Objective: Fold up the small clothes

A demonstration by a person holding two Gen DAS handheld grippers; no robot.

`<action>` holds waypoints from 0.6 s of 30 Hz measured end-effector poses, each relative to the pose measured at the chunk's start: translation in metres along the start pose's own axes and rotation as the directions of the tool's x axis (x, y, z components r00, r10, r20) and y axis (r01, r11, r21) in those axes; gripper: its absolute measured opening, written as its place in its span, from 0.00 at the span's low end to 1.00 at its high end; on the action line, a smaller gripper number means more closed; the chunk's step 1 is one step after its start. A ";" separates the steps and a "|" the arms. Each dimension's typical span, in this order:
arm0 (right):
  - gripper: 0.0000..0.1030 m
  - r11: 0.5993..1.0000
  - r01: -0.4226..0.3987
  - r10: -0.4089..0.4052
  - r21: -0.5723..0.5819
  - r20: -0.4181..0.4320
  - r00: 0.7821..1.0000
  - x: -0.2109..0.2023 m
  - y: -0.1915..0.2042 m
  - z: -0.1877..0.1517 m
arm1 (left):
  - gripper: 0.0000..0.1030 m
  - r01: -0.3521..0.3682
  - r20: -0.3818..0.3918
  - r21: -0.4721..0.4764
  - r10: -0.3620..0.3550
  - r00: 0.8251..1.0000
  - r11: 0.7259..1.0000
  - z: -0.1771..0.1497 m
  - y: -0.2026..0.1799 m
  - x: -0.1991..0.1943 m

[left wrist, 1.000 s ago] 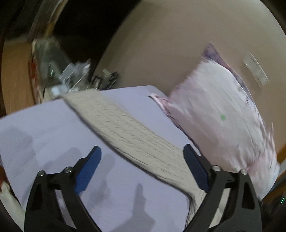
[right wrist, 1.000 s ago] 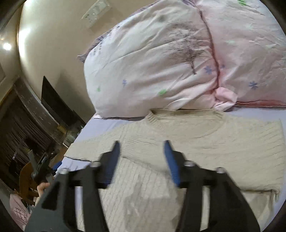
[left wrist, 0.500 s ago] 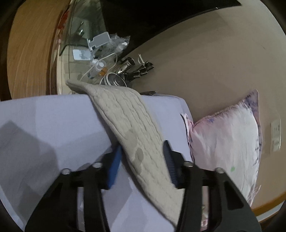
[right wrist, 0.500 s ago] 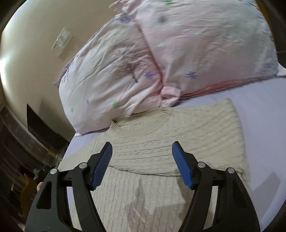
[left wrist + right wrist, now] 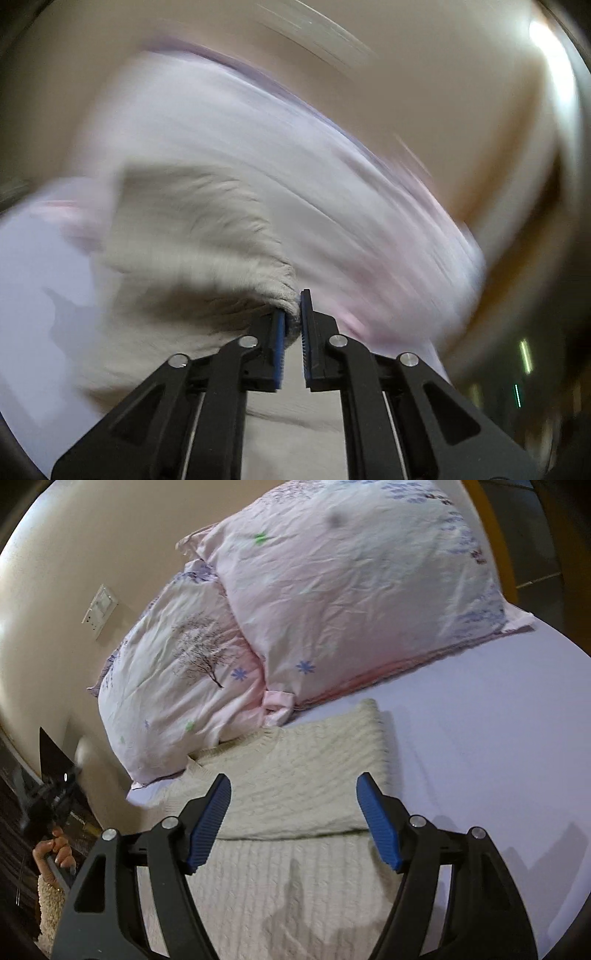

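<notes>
A cream cable-knit sweater (image 5: 295,794) lies on the lilac bed sheet (image 5: 498,738), its right sleeve folded in over the body. My right gripper (image 5: 293,819) is open and empty, hovering over the sweater's middle. In the blurred left wrist view my left gripper (image 5: 291,321) is shut on an edge of the sweater (image 5: 192,236) and holds that cloth lifted. The left gripper also shows far left in the right wrist view (image 5: 51,801), held by a hand.
Two pink floral pillows (image 5: 314,602) lean against the beige wall (image 5: 74,535) just behind the sweater's collar. A wall switch plate (image 5: 100,610) is on the wall. Dark furniture stands at the far left beside the bed.
My left gripper has shut on the sweater's edge and swung fast toward the pillows, lifting the cloth. My right gripper has opened wider and drifted a little over the sweater.
</notes>
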State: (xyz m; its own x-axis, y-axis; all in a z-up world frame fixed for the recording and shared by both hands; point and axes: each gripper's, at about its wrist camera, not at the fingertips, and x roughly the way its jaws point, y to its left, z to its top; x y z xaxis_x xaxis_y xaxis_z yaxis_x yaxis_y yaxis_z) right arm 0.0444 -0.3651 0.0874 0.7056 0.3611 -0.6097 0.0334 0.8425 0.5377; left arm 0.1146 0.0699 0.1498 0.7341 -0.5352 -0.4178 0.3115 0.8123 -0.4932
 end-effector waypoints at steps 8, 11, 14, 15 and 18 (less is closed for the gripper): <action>0.74 1.000 -0.026 0.027 0.018 -0.061 0.998 -0.044 -0.031 -0.029 | 0.07 0.136 -0.351 0.207 -0.056 0.935 0.969 -0.095 -0.074 0.042; 0.74 0.991 -0.131 0.134 0.037 -0.127 0.983 -0.070 -0.040 -0.050 | 0.07 0.109 -0.325 0.145 -0.057 0.944 0.983 -0.100 -0.045 -0.009; 0.74 0.955 -0.280 0.294 0.094 -0.220 0.930 -0.092 -0.048 -0.077 | 0.07 0.085 -0.324 0.078 -0.056 0.945 0.993 -0.115 -0.006 -0.073; 0.74 0.941 -0.319 0.337 0.110 -0.254 0.907 -0.099 -0.049 -0.089 | 0.07 0.070 -0.325 0.034 -0.056 0.944 0.997 -0.123 0.013 -0.098; 0.74 0.925 -0.351 0.379 0.142 -0.346 0.858 -0.116 -0.052 -0.121 | 0.22 0.051 -0.324 -0.094 -0.079 0.943 0.994 -0.155 0.056 -0.151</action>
State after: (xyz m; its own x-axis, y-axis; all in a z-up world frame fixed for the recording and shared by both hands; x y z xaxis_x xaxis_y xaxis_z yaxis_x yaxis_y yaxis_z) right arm -0.1246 -0.4023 0.0598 0.3732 0.7677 -0.5210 -0.1163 0.5959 0.7946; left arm -0.0725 0.1601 0.0673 0.4718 -0.6439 -0.6024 0.2907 0.7586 -0.5832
